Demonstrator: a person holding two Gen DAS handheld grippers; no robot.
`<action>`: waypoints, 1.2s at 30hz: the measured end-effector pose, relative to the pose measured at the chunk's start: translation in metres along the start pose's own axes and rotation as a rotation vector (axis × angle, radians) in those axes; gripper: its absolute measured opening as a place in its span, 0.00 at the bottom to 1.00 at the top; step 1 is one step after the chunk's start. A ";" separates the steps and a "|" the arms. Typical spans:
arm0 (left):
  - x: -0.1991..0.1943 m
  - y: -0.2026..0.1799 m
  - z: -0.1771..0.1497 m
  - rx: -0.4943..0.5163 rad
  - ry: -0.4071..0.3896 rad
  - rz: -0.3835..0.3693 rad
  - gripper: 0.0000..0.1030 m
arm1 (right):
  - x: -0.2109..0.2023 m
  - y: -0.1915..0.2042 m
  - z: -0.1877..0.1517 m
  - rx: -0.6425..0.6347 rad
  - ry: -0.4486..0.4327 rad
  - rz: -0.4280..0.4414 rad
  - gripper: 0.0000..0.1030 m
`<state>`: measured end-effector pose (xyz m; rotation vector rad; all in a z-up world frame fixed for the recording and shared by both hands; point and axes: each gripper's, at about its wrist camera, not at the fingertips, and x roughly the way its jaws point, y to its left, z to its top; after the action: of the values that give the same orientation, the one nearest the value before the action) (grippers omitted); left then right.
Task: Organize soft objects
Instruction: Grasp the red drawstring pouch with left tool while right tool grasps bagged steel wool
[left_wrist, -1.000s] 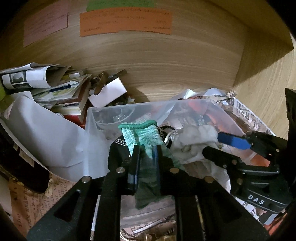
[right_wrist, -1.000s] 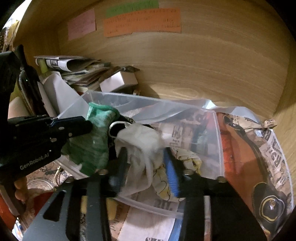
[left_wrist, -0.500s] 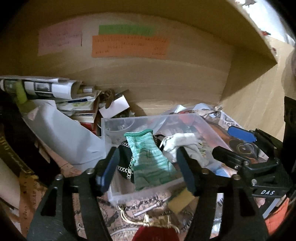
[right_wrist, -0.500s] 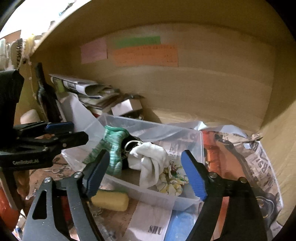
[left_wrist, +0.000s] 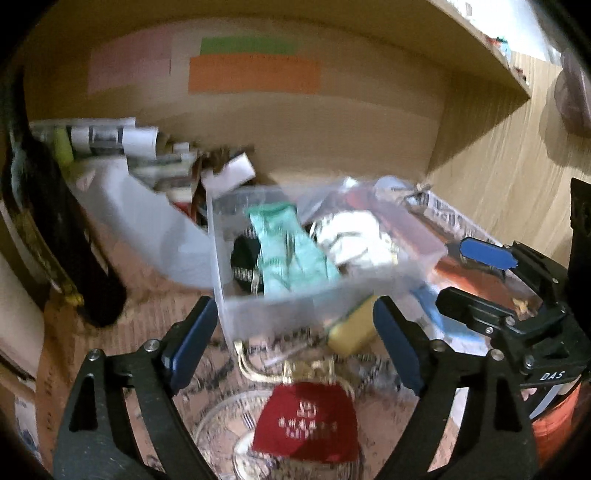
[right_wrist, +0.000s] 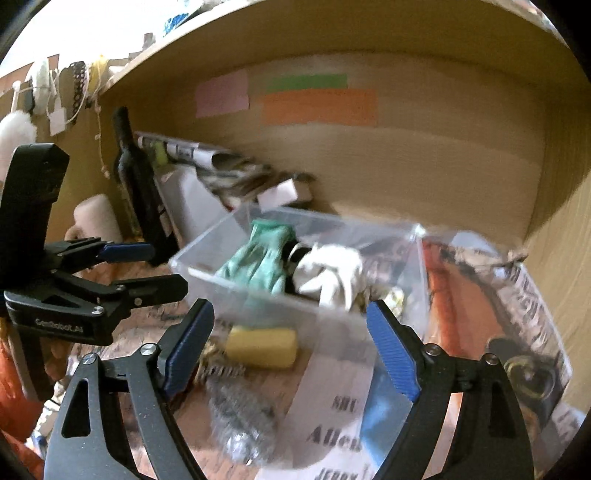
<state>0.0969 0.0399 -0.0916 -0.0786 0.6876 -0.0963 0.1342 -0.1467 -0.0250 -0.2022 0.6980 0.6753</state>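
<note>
Left wrist view: left gripper (left_wrist: 293, 341) spread wide, empty.
Right gripper (right_wrist: 290, 345): spread wide, empty.
Clear bin (left_wrist: 280, 310): holds green glove (left_wrist: 291, 251), white cloth (left_wrist: 354, 240).

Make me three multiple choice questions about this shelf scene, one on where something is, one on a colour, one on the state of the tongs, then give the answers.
1. Where does the green glove lie?
A. inside the clear plastic bin
B. on the paper pile
C. in the left tongs

2. What colour is the longest paper note on the back wall?
A. blue
B. orange
C. white

3. How do the right tongs stand?
A. shut on the white cloth
B. shut on nothing
C. open, holding nothing

Answers: 1 A, the glove sits within the bin's walls beside the white cloth. 2 B, the wide strip is orange. 3 C, both blue pads are spread wide apart with nothing between them.
</note>
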 end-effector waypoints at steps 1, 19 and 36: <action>0.002 0.001 -0.004 -0.006 0.015 0.000 0.84 | 0.001 0.001 -0.004 0.007 0.013 0.011 0.81; 0.026 0.007 -0.072 -0.099 0.201 -0.021 0.84 | 0.029 0.007 -0.060 0.086 0.236 0.112 0.71; 0.023 0.011 -0.077 -0.097 0.162 0.015 0.40 | 0.004 -0.004 -0.071 0.053 0.233 0.070 0.30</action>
<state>0.0663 0.0450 -0.1670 -0.1600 0.8544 -0.0548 0.1017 -0.1752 -0.0815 -0.2104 0.9490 0.7062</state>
